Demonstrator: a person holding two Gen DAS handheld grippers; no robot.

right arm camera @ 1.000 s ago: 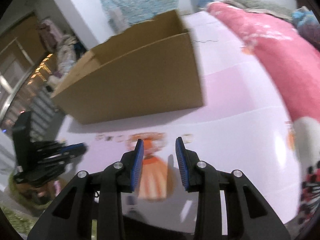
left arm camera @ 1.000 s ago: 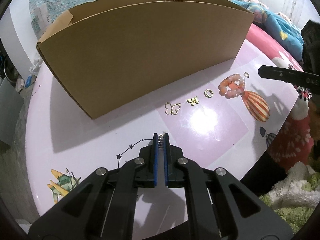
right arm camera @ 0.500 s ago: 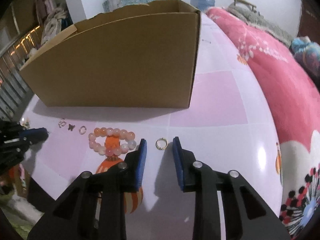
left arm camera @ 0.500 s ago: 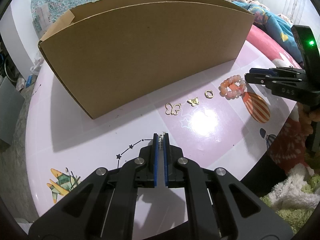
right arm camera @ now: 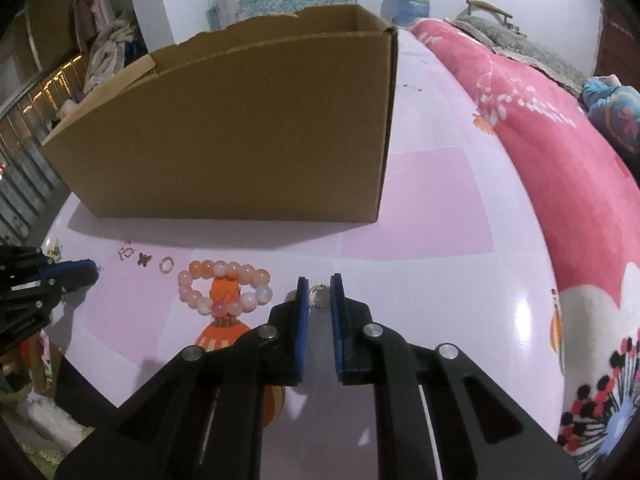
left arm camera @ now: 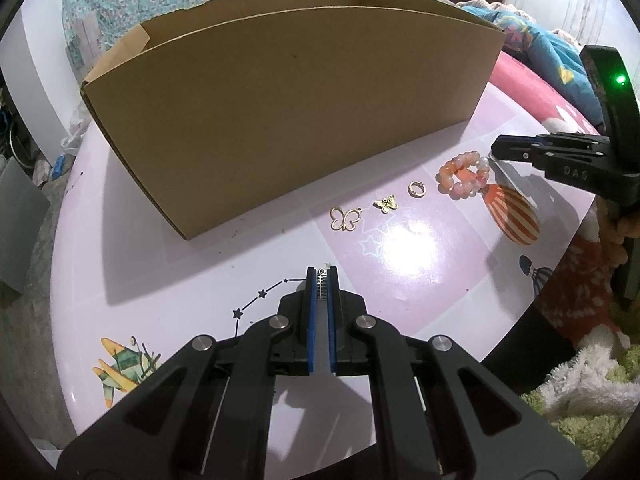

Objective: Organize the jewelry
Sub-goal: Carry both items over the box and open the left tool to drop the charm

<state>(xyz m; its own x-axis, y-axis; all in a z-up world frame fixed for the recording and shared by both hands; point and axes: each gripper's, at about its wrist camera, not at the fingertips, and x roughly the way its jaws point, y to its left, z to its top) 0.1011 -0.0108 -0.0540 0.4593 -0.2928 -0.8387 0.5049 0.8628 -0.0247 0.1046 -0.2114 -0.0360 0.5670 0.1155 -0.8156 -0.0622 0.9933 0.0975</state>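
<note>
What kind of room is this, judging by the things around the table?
Probably a bedroom in a home. A pink floral blanket lies on what looks like a bed beside the table, more bedding is bunched behind it, and clothes hang in the far corner.

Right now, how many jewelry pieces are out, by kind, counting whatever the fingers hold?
Butterfly charms: 2, one open outline, one solid
Small gold rings: 2, one on the table, one between the right gripper's fingers
Beaded bracelet: 1
Small silver pendant in the left gripper: 1
Total: 6
</note>
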